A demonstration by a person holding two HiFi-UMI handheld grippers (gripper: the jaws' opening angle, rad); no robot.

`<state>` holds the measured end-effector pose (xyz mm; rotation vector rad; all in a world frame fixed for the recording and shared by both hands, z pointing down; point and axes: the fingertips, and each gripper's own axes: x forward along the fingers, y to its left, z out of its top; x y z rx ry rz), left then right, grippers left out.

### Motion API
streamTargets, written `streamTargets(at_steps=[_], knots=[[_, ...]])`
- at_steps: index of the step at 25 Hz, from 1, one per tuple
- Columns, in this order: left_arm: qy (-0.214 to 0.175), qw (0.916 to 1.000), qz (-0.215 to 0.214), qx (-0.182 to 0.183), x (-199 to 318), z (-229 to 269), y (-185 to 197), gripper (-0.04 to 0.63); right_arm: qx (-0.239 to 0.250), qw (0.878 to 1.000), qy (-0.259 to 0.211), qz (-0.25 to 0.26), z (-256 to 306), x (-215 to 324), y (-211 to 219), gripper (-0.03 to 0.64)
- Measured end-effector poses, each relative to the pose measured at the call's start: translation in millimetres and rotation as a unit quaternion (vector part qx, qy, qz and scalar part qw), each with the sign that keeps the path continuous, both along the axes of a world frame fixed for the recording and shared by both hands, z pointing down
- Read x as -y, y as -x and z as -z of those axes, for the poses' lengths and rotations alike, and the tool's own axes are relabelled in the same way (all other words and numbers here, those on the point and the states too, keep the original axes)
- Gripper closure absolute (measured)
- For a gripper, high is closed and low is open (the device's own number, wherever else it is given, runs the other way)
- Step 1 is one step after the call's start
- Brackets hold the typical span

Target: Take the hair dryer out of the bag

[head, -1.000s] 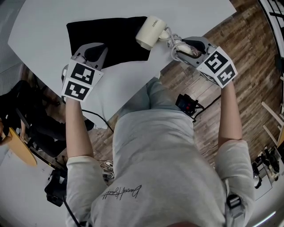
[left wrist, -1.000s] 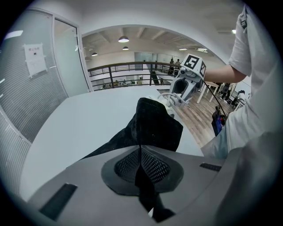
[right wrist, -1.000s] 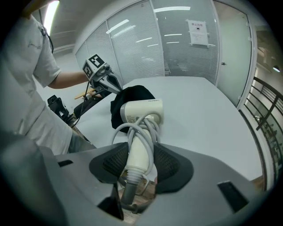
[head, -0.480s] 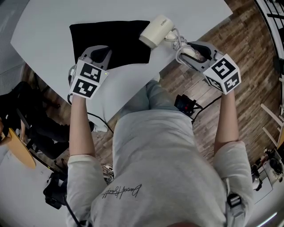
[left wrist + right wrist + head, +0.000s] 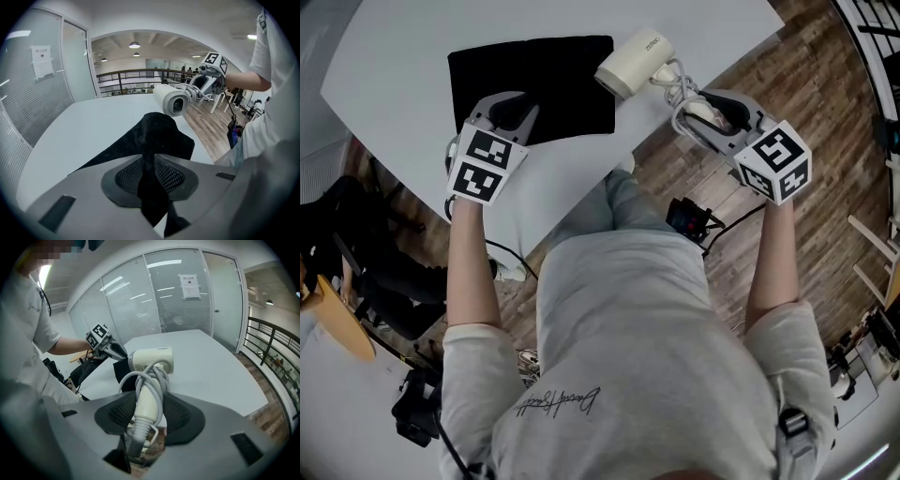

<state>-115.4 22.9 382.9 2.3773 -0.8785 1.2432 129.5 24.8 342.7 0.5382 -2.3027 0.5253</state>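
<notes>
- The right tool (image 5: 147, 416) is closed on the handle of the hair dryer (image 5: 633, 64), with the cord (image 5: 161, 376) wound round the handle.
- The hair dryer is out of the bag (image 5: 553, 75). It is held up over the edge of the bench (image 5: 403, 56), just beside the bag.
- The left tool (image 5: 149, 176) has just been opening its jaws. They are a little apart, and a fold of the bag stands between them.
- The left tool hides the near edge of the bag.
- The end of the cord is hidden under the right tool.

One cream hair dryer (image 5: 633, 64), with one pale cord (image 5: 680, 92) wound round its handle. One black cloth bag (image 5: 553, 75). One white bench (image 5: 412, 56). One person (image 5: 628, 328) in a grey shirt.
</notes>
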Motion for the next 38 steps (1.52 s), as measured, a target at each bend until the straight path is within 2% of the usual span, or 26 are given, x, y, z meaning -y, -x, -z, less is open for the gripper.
streamTargets(at_steps=[8,13,16,22,26,30,38], knots=[[-0.035,0.9991,0.016,-0.018,3,24,0,0.503,0.02,1.0,-0.001,-0.018,14,1,0,0.42],[-0.071,0.9914,0.058,-0.093,3,57,6,0.527,0.049,0.999,-0.007,-0.021,28,4,28,0.42],[-0.087,0.985,0.087,-0.121,0,72,7,0.54,0.06,0.998,-0.014,-0.016,33,9,39,0.42],[-0.129,0.9695,0.134,-0.16,-14,101,-8,0.56,0.089,0.996,-0.015,-0.015,45,11,52,0.42],[-0.143,0.9599,0.16,-0.18,-19,118,-11,0.572,0.101,0.995,-0.011,-0.01,57,9,62,0.42],[-0.16,0.9458,0.196,-0.204,-17,137,-11,0.583,0.099,0.995,-0.023,-0.007,71,10,65,0.42],[-0.185,0.9141,0.267,-0.243,-15,149,-16,0.583,0.144,0.99,-0.013,0.0,82,7,67,0.42]])
